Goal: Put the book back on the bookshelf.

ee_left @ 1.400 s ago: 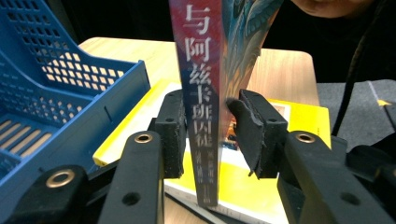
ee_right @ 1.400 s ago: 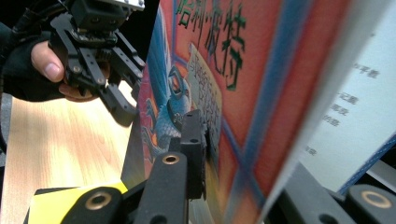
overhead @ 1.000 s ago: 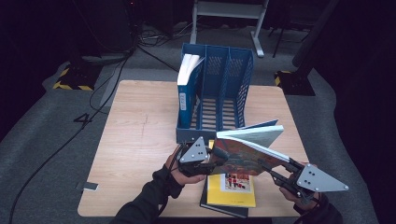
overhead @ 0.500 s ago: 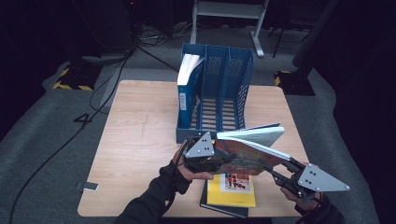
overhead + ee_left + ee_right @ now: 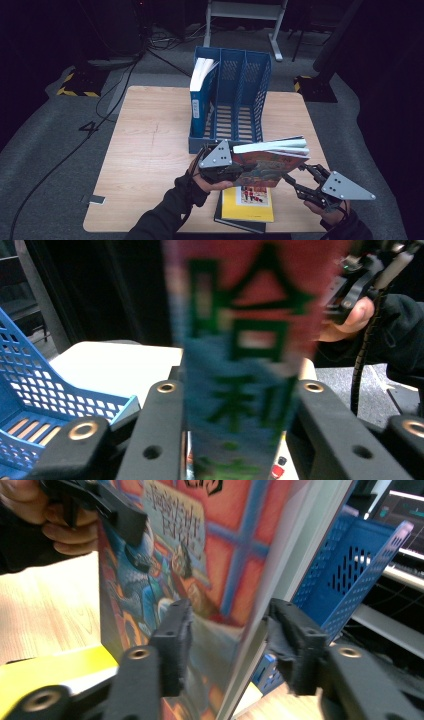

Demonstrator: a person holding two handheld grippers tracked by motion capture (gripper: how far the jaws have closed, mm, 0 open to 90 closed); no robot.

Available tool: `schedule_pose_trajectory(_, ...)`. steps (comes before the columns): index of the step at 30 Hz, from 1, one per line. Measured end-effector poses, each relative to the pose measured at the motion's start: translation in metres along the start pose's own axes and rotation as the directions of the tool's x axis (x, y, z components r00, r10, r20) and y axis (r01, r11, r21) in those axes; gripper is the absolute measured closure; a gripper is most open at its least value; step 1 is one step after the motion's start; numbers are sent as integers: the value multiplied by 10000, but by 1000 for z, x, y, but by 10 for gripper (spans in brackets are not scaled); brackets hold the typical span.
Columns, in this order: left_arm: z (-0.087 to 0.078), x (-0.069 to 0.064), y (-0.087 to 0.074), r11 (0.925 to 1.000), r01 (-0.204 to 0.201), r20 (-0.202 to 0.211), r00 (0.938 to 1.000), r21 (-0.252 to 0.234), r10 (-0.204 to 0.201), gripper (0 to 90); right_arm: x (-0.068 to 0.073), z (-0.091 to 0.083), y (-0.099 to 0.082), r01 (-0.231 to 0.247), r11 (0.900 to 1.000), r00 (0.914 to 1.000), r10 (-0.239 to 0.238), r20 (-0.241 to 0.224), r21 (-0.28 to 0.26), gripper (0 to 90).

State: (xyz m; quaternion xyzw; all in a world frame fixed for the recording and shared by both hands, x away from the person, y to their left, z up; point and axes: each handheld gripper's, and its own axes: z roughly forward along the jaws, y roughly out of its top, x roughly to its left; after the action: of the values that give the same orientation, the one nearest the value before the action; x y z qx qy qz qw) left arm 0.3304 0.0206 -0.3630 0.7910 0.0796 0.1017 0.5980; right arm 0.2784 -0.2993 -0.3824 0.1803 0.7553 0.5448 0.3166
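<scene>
While the left tool [image 5: 235, 167] clamps the picture book [image 5: 267, 162] by its spine and the right tool's [image 5: 295, 182] jaws have just been opening around its far edge, the handover seems done, so next comes sliding it upright into the blue file rack [image 5: 240, 100].

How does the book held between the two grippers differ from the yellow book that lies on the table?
The held book is in the air, on edge; the yellow book lies flat on the table. The held book has an orange and blue picture cover; the yellow book is mostly plain yellow with a small picture. The left gripper clamps the held book's spine; nothing touches the yellow book. Both are near the table's front edge.
</scene>
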Motion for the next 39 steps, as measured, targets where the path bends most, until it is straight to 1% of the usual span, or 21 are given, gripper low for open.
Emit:
schedule_pose_trajectory(3, 1, -2, 1, 10000, -84, -123, 9999, 28, 84, 736, -3, 6, -5, -272, 9995, 9996, 271, 31, 142, 448)
schedule_pose_trajectory(5, 1, -2, 1, 10000, -92, -75, 9999, 31, 93, 737, -4, 9, -8, -463, 9987, 9989, 463, -36, 197, 416)
schedule_pose_trajectory(8, 1, -3, 1, 9998, -209, 56, 9998, 22, 209, 737, -8, 17, -14, -839, 9945, 9964, 845, -69, 626, 380)
schedule_pose_trajectory(10, 1, -5, 2, 9996, -279, 54, 9996, 54, 278, 737, -9, 20, -16, -1039, 9921, 9945, 1047, -73, 705, 355)
schedule_pose_trajectory(11, 1, -5, 2, 9996, -289, 67, 9996, 57, 288, 737, -9, 23, -17, -1096, 9904, 9938, 1109, -102, 847, 354)
schedule_pose_trajectory(13, 2, -5, 2, 9997, -247, 63, 9997, 27, 247, 733, -8, 27, -18, -1129, 9892, 9932, 1152, -192, 937, 370)
schedule_pose_trajectory(14, 2, -5, 2, 9997, -240, 38, 9997, 18, 240, 731, -7, 28, -18, -1088, 9894, 9933, 1121, -297, 960, 385)
schedule_pose_trajectory(16, 2, -4, 1, 9999, -129, -3, 9999, -84, 129, 727, -4, 30, -17, -939, 9905, 9950, 969, -251, 1001, 381)
schedule_pose_trajectory(20, 3, -3, 2, 9999, -25, -49, 10000, -146, 25, 715, -3, 32, -17, -1081, 9896, 9934, 1111, -273, 953, 397)
schedule_pose_trajectory(25, 6, -5, 7, 9998, -99, -77, 9999, -172, 97, 707, 0, 33, -16, -993, 9900, 9947, 1015, -171, 999, 394)
schedule_pose_trajectory(28, 7, -5, 9, 9997, -78, -52, 10000, -242, 76, 707, -1, 32, -16, -968, 9904, 9949, 992, -204, 985, 394)
schedule_pose_trajectory(32, 7, -6, 10, 9998, -92, -105, 9999, -198, 90, 721, 0, 32, -16, -918, 9906, 9954, 940, -177, 1015, 390)
schedule_pose_trajectory(37, 7, -7, 11, 9998, -139, -179, 9997, -112, 137, 733, 0, 28, -18, -795, 9908, 9960, 834, -310, 1094, 373)
schedule_pose_trajectory(39, 7, -8, 11, 9999, -156, -233, 9996, -69, 154, 735, -2, 25, -21, -721, 9890, 9962, 778, -399, 1294, 366)
